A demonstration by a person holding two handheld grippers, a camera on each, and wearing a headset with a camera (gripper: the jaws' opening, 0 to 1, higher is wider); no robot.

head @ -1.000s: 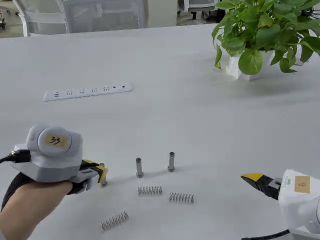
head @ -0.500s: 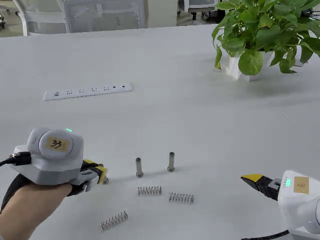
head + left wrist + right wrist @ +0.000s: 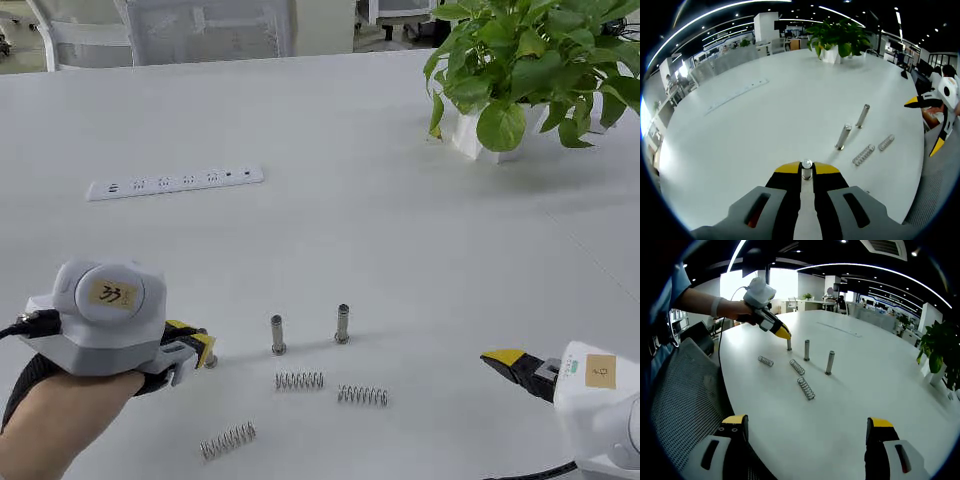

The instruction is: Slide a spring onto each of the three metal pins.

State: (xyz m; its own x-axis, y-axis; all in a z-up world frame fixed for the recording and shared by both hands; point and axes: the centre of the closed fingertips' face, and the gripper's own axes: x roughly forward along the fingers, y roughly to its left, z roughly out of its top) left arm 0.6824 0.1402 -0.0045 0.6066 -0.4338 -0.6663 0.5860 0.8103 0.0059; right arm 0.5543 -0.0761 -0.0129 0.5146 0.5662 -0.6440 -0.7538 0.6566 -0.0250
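Nearest, at the bottom edge of the head view, left of centre: a coiled steel-wire spring (image 3: 228, 440) lying flat on the pale grey desk (image 3: 400, 230). In the lower right corner: the white right gripper (image 3: 505, 357), yellow tip pointing left. In the right gripper view, jaws spread wide apart at the bottom of the frame.

In the lower left: the white left gripper (image 3: 197, 350) held in a hand (image 3: 60, 405), jaws closed around a short upright steel pin (image 3: 209, 360). In the left gripper view, that pin's round head pinched between the yellow tips at bottom centre.

A little higher, near the frame's centre: a second spring (image 3: 299, 380) and a third spring (image 3: 362, 395), lying flat, near each other but not touching. Just above them: two free steel pins (image 3: 277, 335), standing upright side by side, clear of the springs.

Farther up, left of centre: a long white power strip (image 3: 175, 183) lying flat. In the upper right corner: a leafy green plant (image 3: 530, 60) in a white pot (image 3: 468, 135). Along the top edge, past the desk: grey mesh chairs (image 3: 200, 25).
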